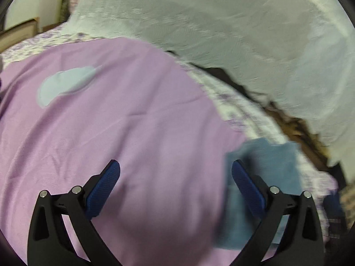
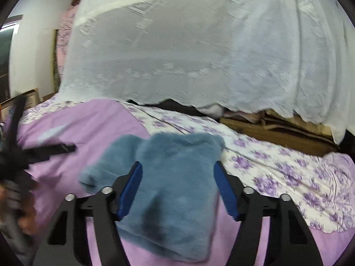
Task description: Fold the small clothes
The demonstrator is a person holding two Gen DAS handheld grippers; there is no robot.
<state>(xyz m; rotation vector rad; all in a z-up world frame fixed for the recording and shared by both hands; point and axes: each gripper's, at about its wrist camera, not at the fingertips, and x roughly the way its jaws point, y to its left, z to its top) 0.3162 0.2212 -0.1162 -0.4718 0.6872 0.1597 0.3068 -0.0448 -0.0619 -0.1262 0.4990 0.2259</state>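
Observation:
A small fluffy blue garment [image 2: 175,177] lies on the lilac bedspread [image 2: 88,124], one sleeve sticking out to the left. My right gripper [image 2: 178,166] is open above it, the blue fingers [image 2: 133,186] standing either side of its body, holding nothing. In the left wrist view the garment [image 1: 261,177] shows blurred at the right, partly behind the right finger. My left gripper [image 1: 176,167] is open and empty over bare lilac cloth [image 1: 133,110]. The left gripper also shows blurred at the left edge of the right wrist view [image 2: 33,153].
A white lace cloth [image 2: 199,44] drapes over a tall pile behind the bed. A purple-flowered sheet [image 2: 277,161] lies to the right. A pale blue cloud patch [image 1: 66,82] marks the bedspread. Brown bedding [image 2: 277,130] shows under the lace.

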